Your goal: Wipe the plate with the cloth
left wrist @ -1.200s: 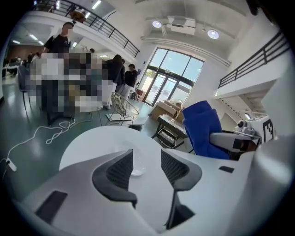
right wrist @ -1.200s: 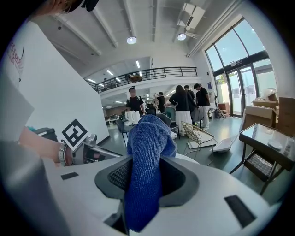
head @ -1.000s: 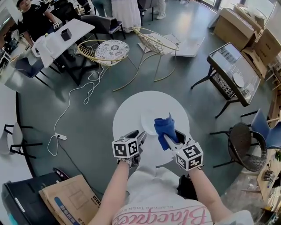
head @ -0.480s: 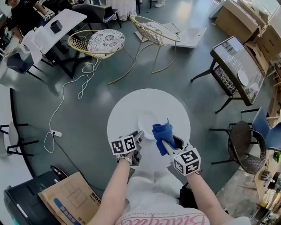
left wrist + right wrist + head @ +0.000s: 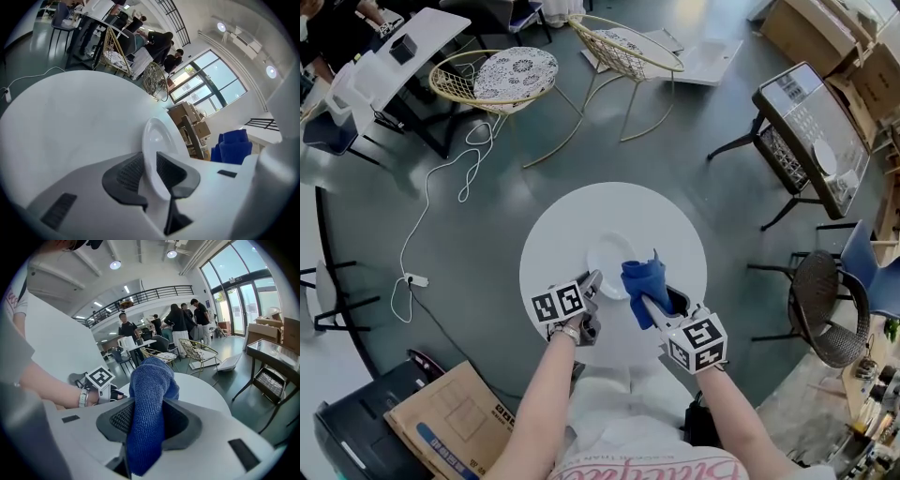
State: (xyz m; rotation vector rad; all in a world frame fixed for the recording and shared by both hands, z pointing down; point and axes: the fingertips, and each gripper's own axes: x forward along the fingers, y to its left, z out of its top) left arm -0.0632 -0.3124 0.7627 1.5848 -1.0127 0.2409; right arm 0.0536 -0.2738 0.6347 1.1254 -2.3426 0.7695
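From the head view alone: one round white counter [image 5: 666, 225], one white plate [image 5: 609, 251] lying flat near its middle, left claw [image 5: 593, 281] at the plate's near rim, right claw [image 5: 649, 298] just beside it, holding up one blue cloth [image 5: 643, 275] by the plate's right edge. Only in the left gripper view: dark pads on either side of the plate rim, just closing in and now pinching it. Only in the right gripper view: pads pressed onto the cloth, bunched and standing up between them. Counted: two claws, one plate, one cloth, one counter.
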